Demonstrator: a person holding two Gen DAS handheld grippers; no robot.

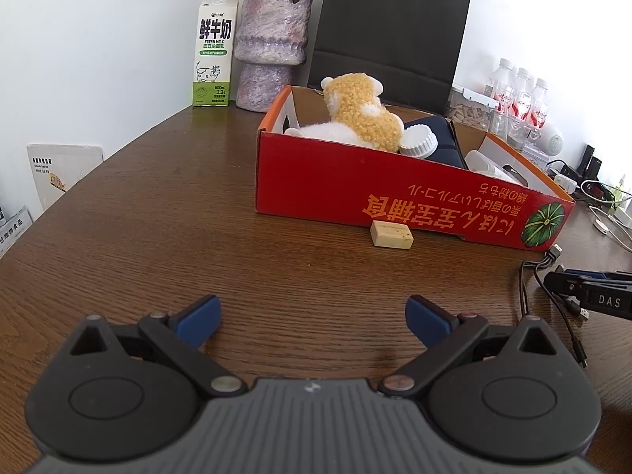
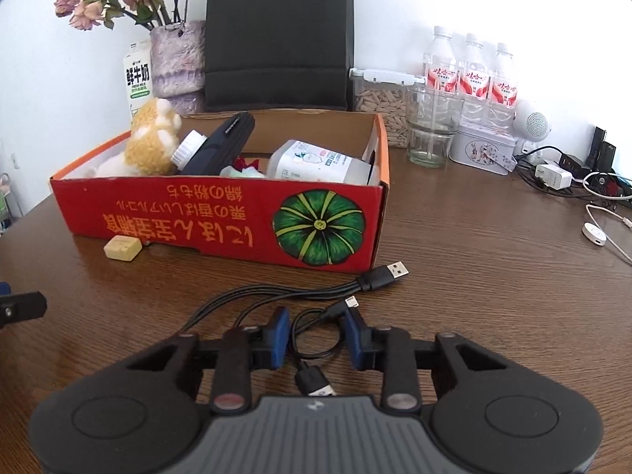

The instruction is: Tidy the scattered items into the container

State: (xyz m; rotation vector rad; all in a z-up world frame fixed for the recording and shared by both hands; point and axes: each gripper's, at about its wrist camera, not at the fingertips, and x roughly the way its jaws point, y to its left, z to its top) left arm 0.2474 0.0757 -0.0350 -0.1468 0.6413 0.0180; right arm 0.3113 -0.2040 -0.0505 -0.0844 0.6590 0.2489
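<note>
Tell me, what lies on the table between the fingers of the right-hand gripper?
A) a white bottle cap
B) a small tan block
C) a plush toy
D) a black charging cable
D: in the right wrist view a loop of the black charging cable lies between the right gripper's blue pads, which do not press on it.

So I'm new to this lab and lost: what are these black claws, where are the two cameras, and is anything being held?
They are hand-held two-finger grippers, each with a camera looking along its fingers. The left gripper is open over bare table. The right gripper straddles a loop of the black USB cable, its pads apparently not pressing it. The red cardboard box already holds a plush toy, a white bottle and a dark case. A small tan block lies outside, against the box.
</note>
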